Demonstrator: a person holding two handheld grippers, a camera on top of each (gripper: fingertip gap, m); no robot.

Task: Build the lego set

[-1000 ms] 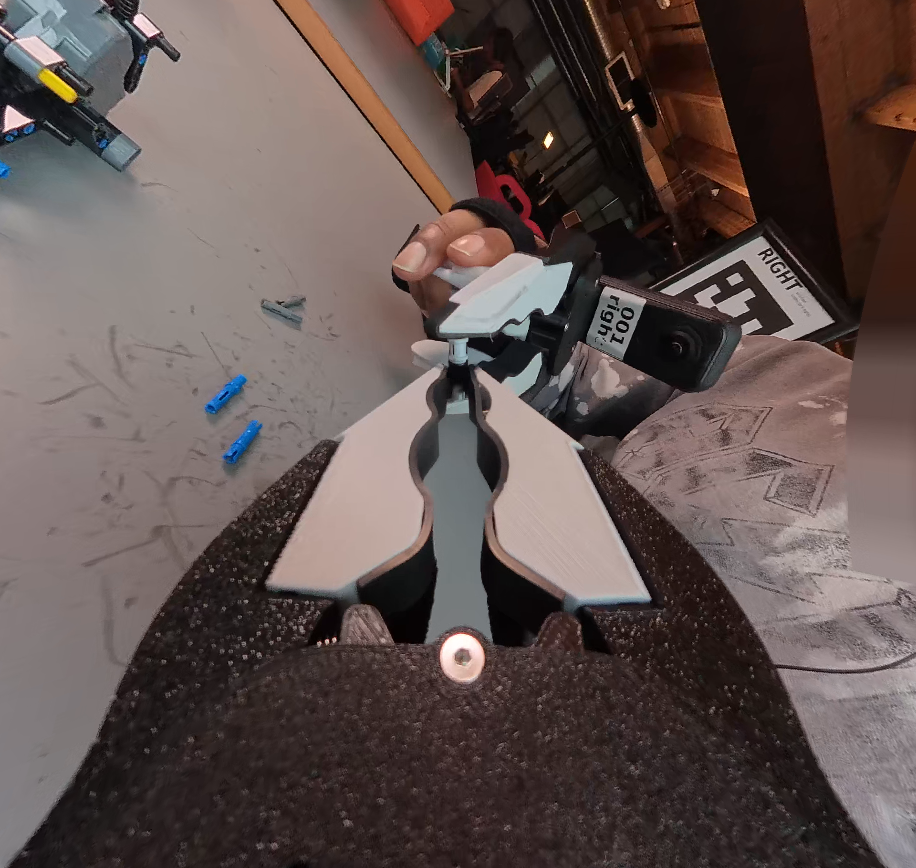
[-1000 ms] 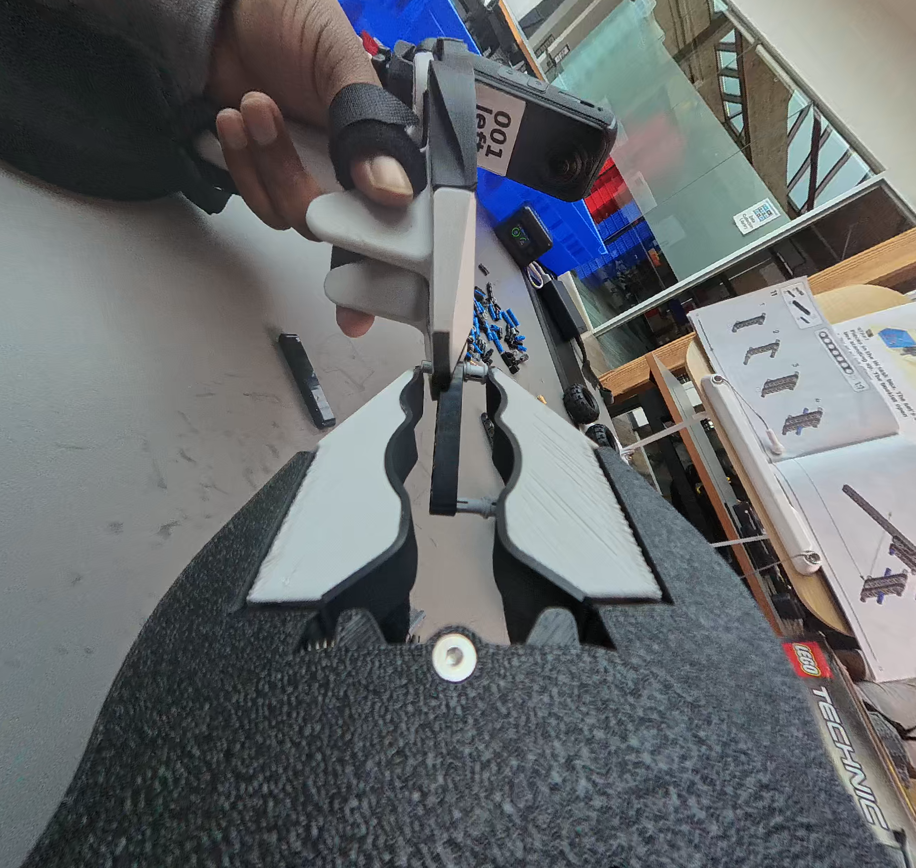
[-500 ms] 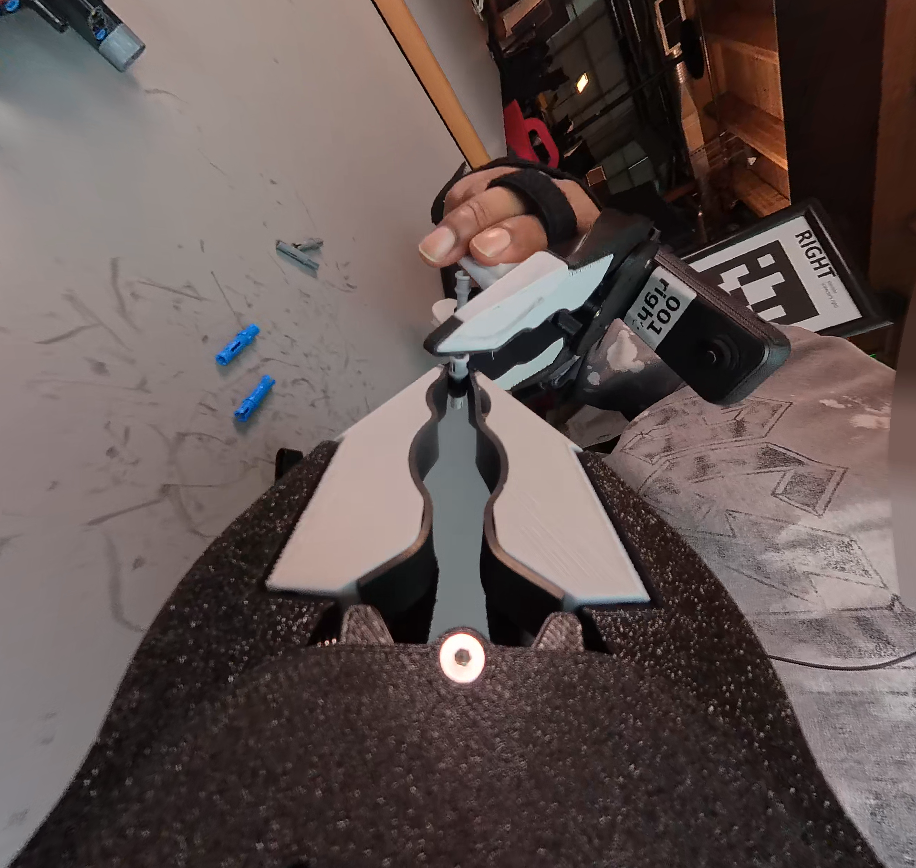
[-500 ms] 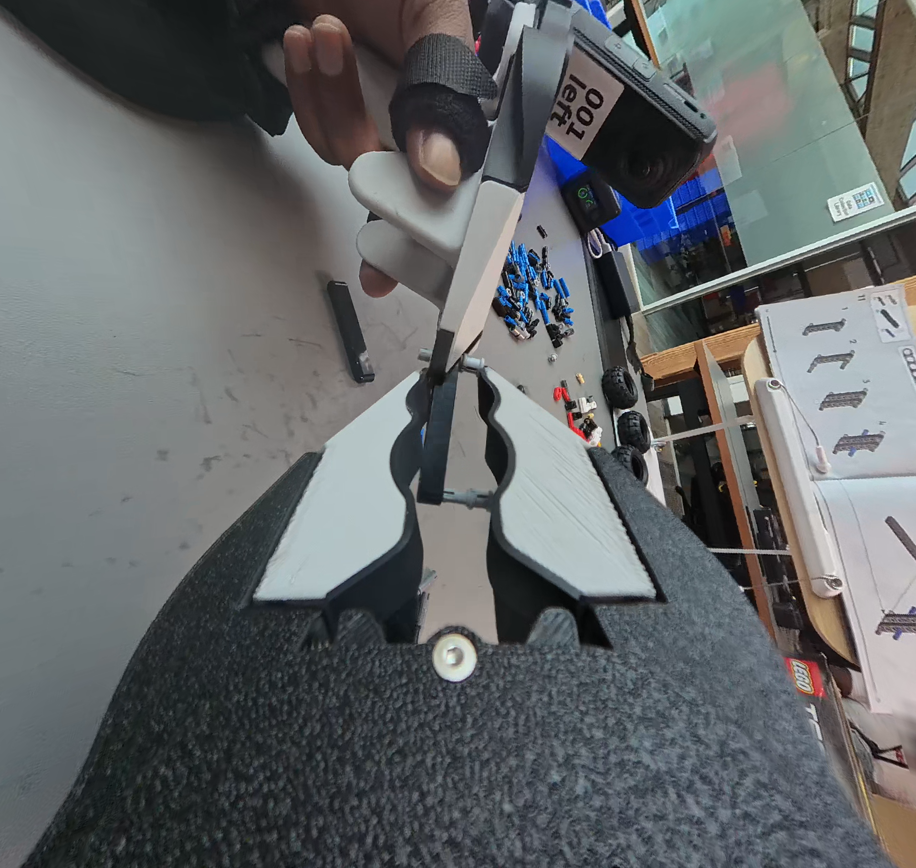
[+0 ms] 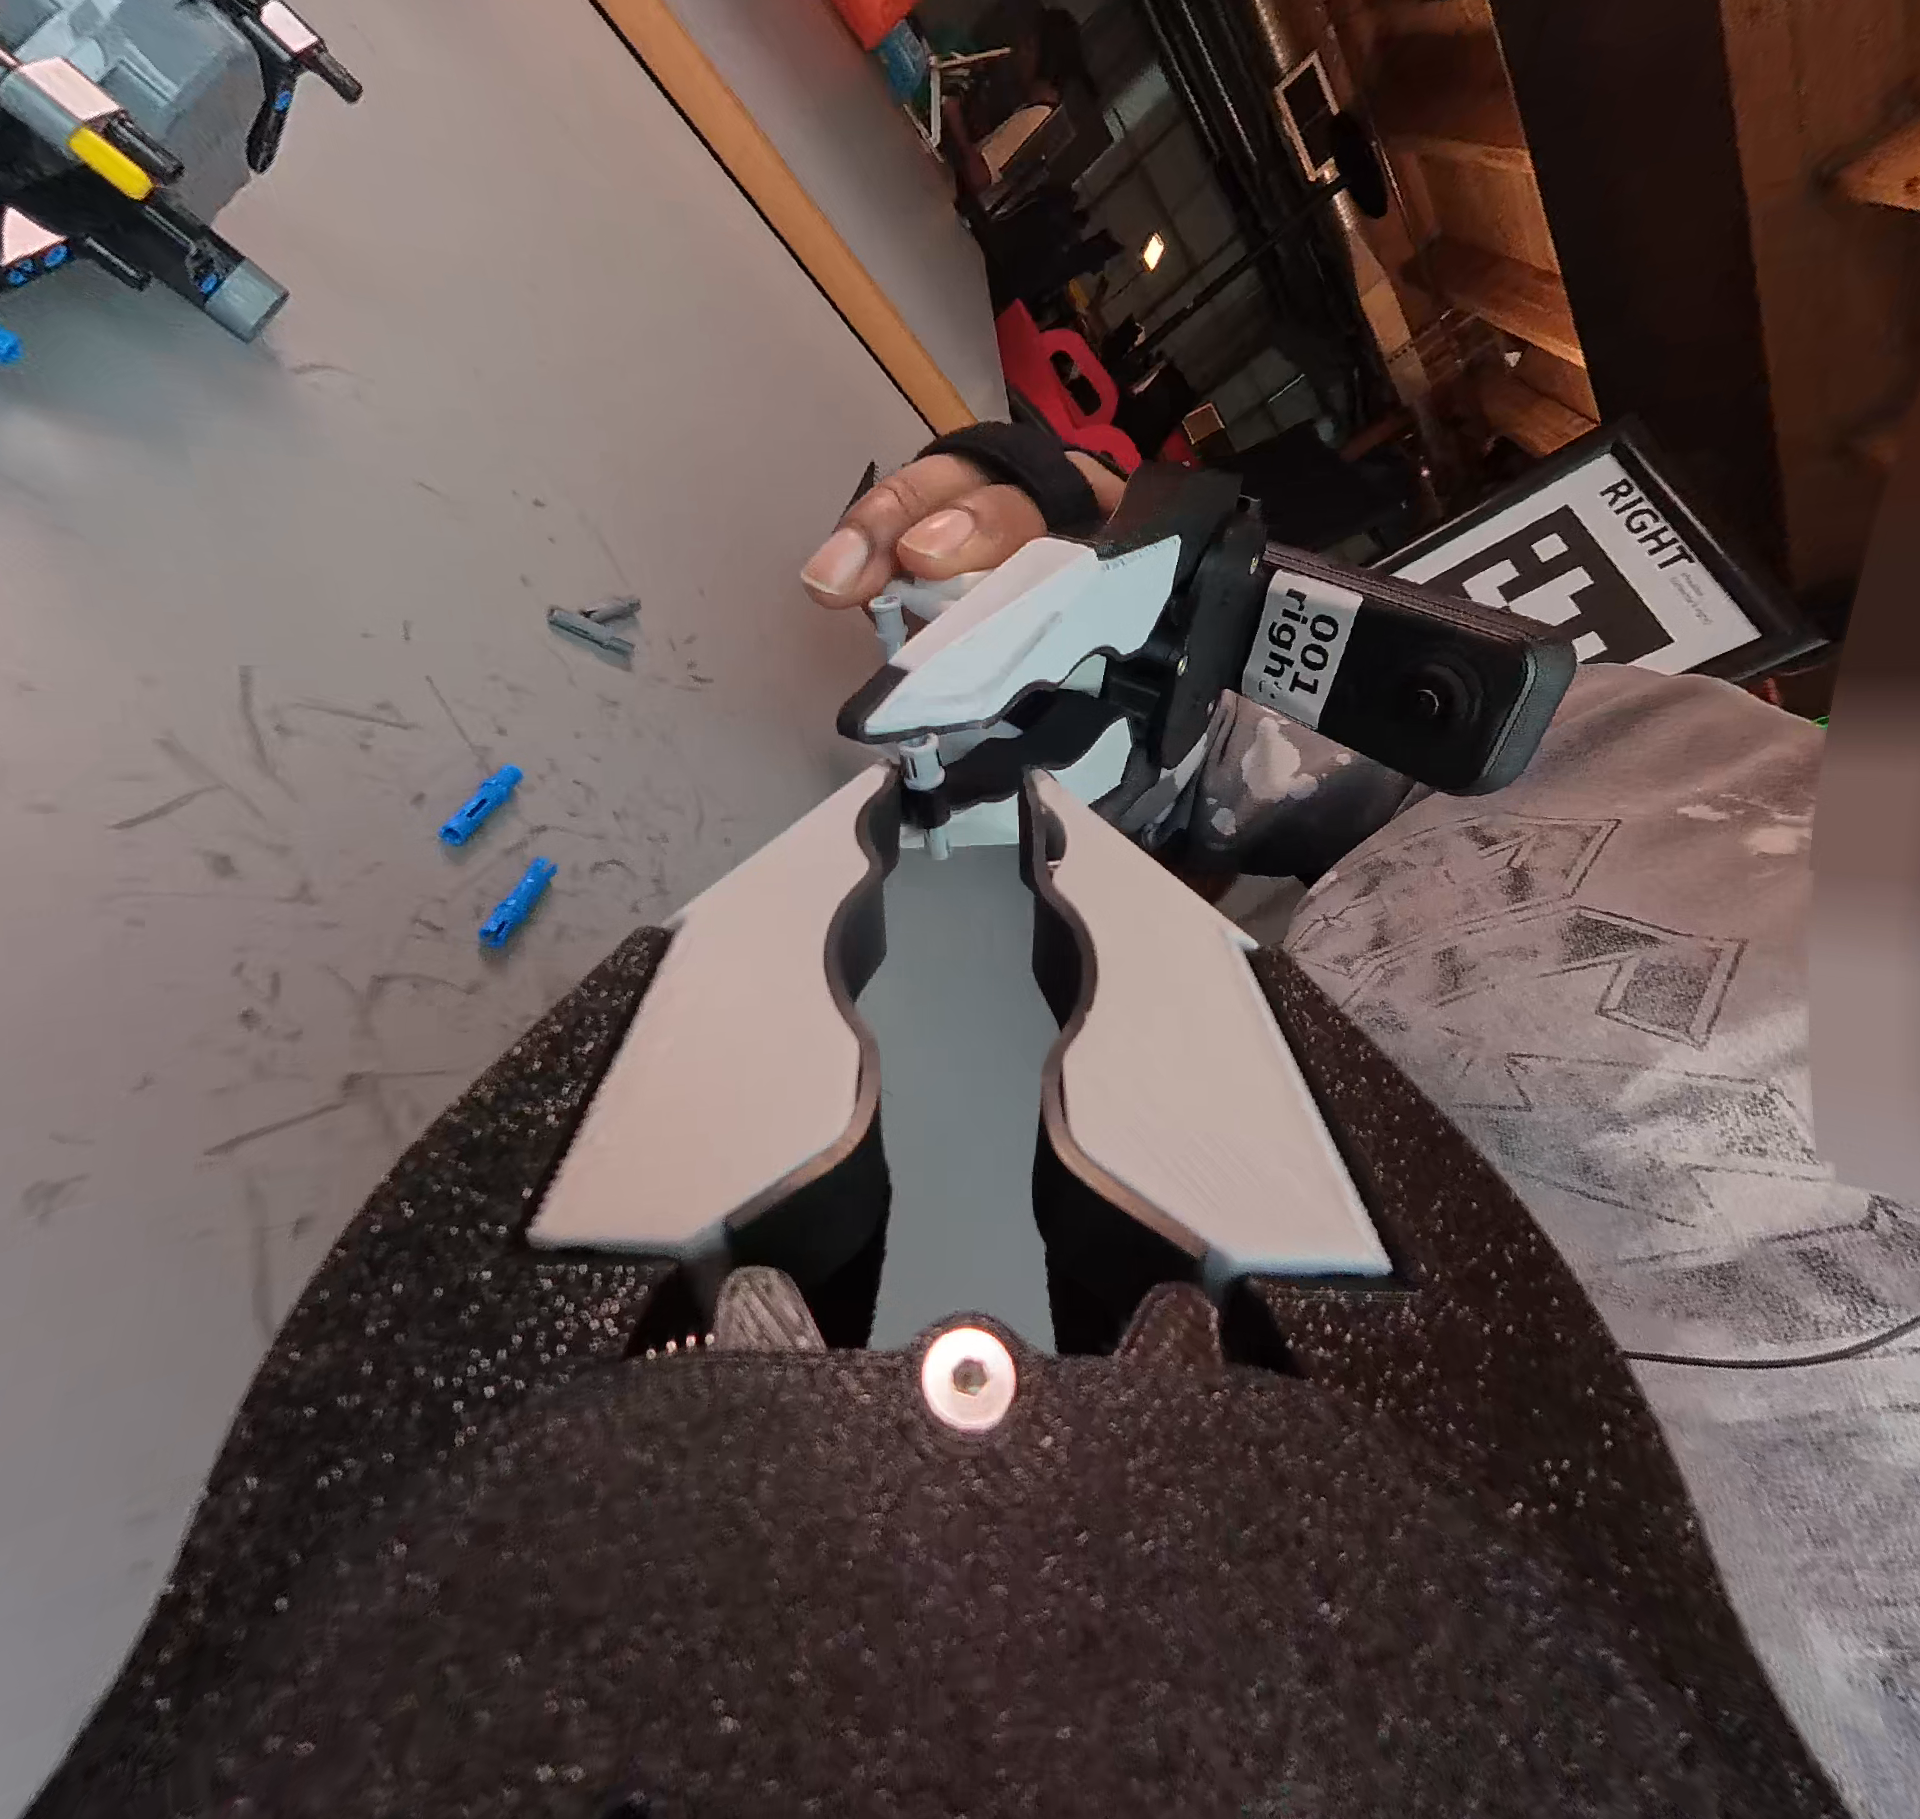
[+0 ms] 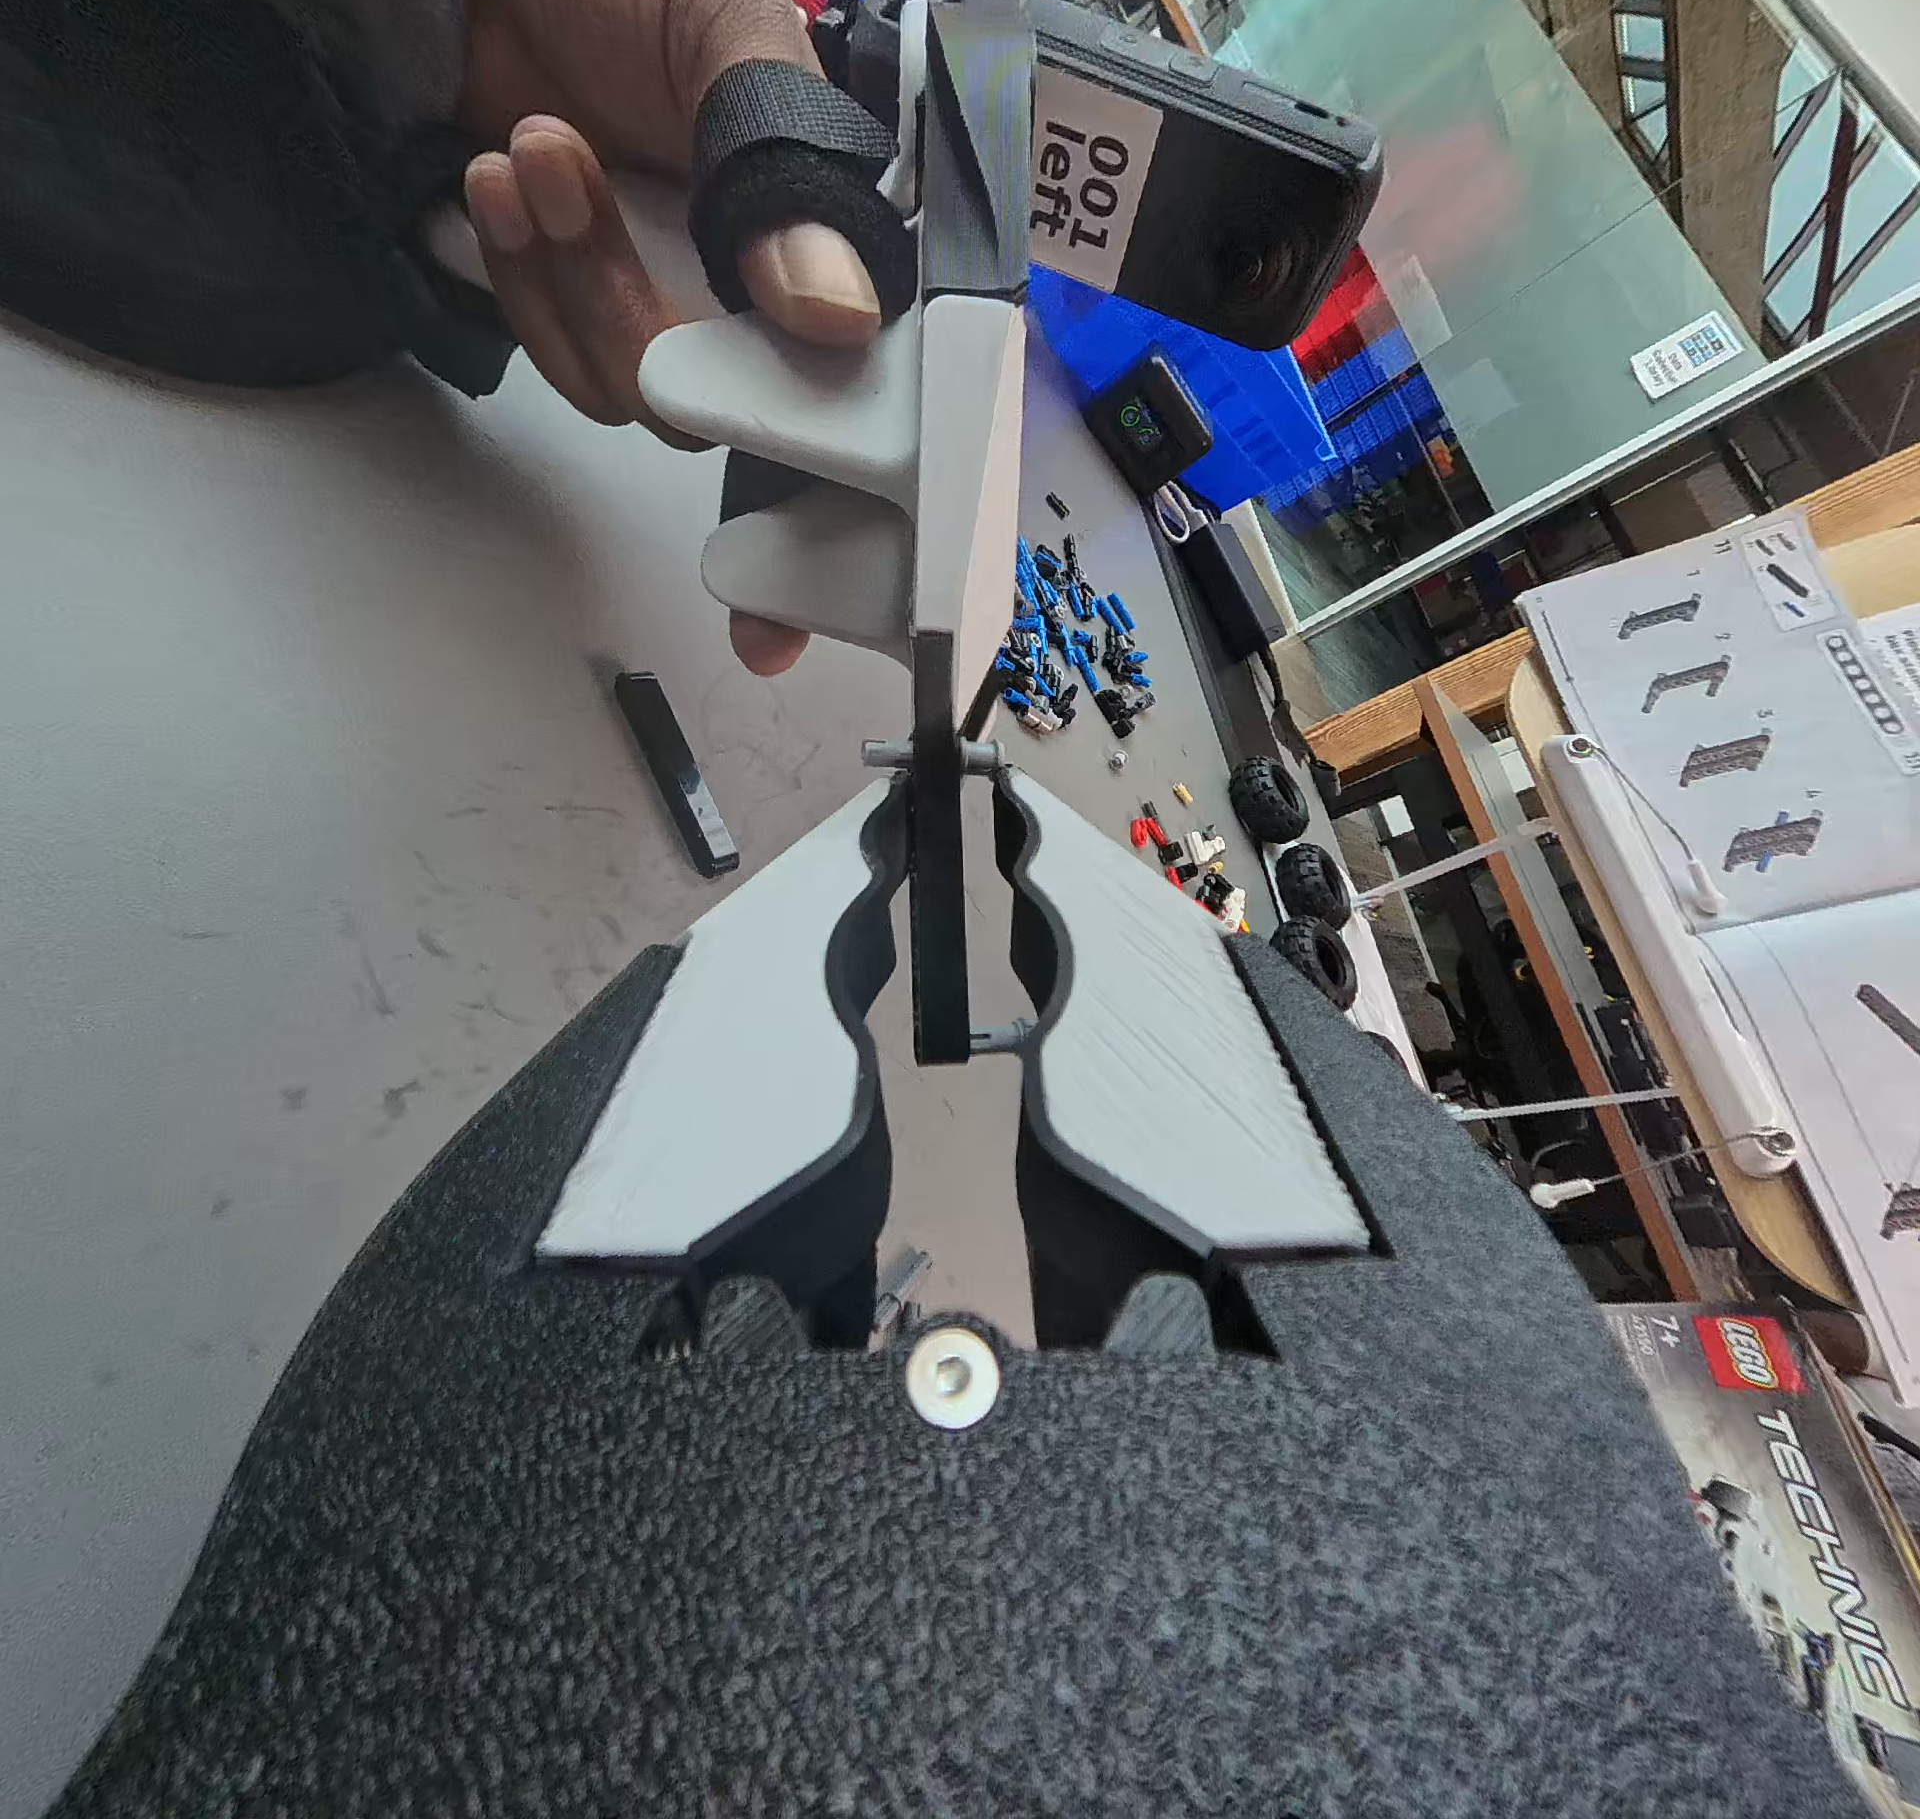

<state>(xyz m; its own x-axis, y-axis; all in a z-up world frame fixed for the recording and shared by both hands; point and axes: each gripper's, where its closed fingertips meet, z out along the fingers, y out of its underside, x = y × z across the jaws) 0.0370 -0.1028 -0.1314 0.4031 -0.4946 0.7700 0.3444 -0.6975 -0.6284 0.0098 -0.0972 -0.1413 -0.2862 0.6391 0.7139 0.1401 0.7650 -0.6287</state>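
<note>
Right gripper (image 6: 945, 782) fingers clamp black beam (image 6: 940, 928) with grey pins; left gripper (image 5: 961, 798) fingers parted, tips beside beam, above tabletop (image 5: 468, 481).

Printed writing is showing on a white sticker (image 5: 1304, 642) stuck to a black camera (image 5: 1455, 699) and on a framed marker sign (image 5: 1621, 564) behind it; a second camera sticker (image 6: 1086, 180), a set box (image 6: 1787, 1457), an instruction booklet (image 6: 1704, 709) and a glass-wall notice (image 6: 1688, 356) are carrying print too

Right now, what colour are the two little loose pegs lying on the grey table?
Bright blue. The two small plastic pegs show best in the left wrist view.
</note>
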